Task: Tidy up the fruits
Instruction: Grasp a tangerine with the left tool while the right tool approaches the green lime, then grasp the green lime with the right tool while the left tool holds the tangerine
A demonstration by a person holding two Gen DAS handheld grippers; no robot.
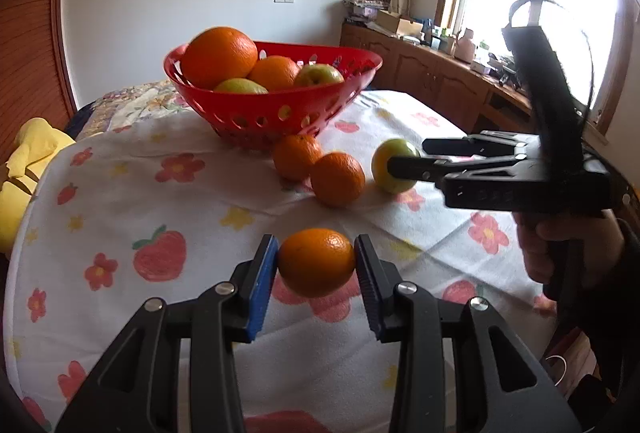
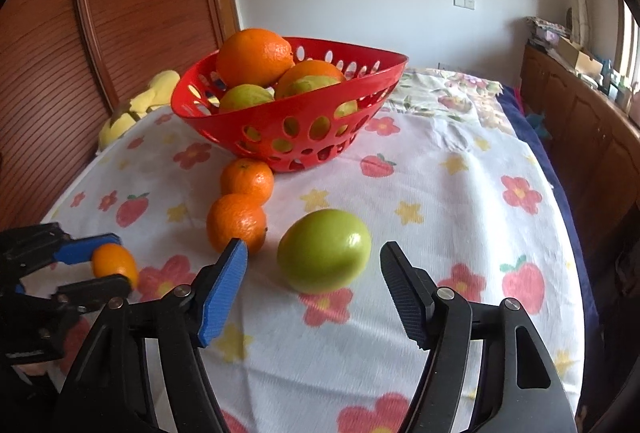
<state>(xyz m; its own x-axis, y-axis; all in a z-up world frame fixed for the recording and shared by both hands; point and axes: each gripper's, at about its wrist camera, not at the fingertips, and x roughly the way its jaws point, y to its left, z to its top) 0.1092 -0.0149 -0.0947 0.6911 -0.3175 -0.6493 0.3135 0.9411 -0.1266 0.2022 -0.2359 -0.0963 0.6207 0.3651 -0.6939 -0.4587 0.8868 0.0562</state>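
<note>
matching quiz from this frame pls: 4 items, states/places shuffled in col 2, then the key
Column 1:
1. left gripper
2. right gripper
3. red basket
4. pair of small oranges

Column 2:
A. holds big oranges and green fruit
B. lying on the tablecloth, beside the basket
C. shut on a small orange
D. open, fingers either side of the green apple, not touching it

Pairs: 1-C, 2-D, 3-A, 4-B

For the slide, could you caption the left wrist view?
Left gripper shut on small orange mandarin; red perforated plastic basket beyond.
</note>
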